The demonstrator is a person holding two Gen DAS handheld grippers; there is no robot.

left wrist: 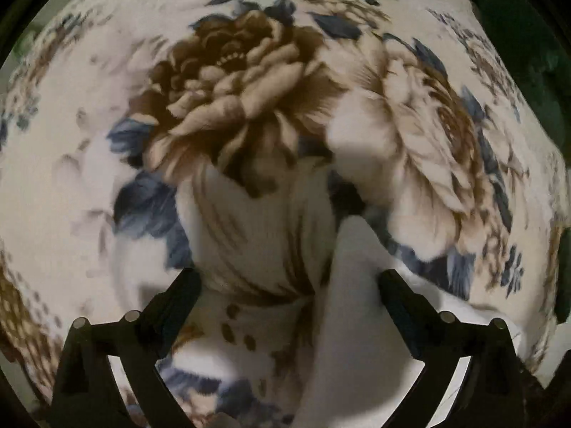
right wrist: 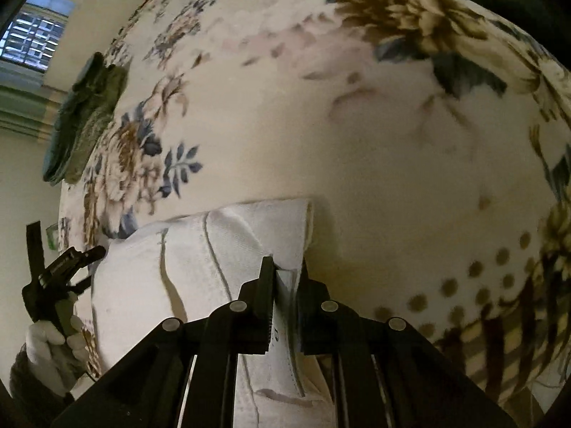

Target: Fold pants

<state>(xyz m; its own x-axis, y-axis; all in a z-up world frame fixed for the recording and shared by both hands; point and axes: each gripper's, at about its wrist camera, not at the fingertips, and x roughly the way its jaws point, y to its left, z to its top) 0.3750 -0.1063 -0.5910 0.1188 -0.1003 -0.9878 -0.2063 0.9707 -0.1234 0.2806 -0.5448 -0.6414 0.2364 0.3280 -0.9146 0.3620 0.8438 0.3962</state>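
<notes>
On the floral blanket (right wrist: 357,149) lie the white pants (right wrist: 200,249), partly folded. Right gripper (right wrist: 287,267): jaws clenched on an edge of the pants, fabric pinched between the fingers. Left gripper (left wrist: 289,281): jaws spread wide, pants cloth (left wrist: 353,303) bunched between and below its fingers, not gripped. Gloved left hand (right wrist: 50,349) holds that gripper at the pants' far-left edge.

Perhaps a "P" on the pants (right wrist: 274,335); otherwise nothing legible.
</notes>
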